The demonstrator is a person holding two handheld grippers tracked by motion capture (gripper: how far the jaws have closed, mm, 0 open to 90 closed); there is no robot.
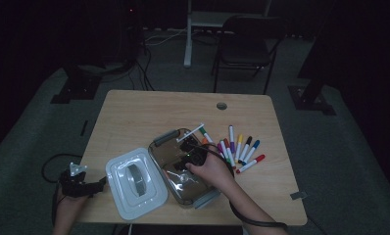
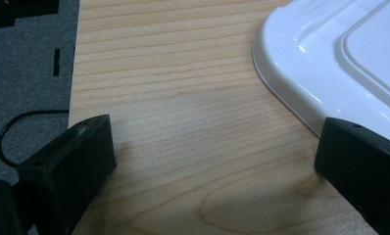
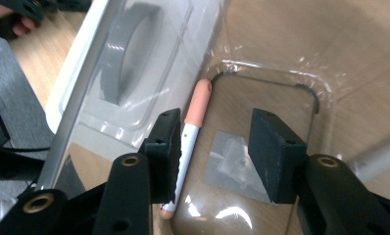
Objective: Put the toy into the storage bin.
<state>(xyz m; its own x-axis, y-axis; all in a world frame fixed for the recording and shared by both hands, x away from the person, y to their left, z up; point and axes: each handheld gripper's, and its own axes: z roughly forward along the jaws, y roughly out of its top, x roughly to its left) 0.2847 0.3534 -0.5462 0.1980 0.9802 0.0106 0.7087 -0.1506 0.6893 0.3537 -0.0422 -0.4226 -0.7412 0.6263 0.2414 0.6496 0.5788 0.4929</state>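
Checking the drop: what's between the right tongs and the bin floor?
In the right gripper view, a peach-capped marker lies on the clear bin floor, beside one pad of the open right tongs; nothing else lies there.

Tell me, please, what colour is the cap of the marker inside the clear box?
Peach-orange cap; right gripper view.

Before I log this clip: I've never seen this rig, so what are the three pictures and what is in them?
A person at a wooden table holds handheld tongs in each hand. The high view looks down from above; the other two come from cameras riding on the tongs.

The right tongs reach into a clear plastic box. Their jaws stand apart, and a peach-capped marker lies on the box floor beside one jaw, gripped by neither.

The left tongs are open over bare wood next to the white lid.

More markers lie on the table right of the box, and one green-capped marker rests across its rim.
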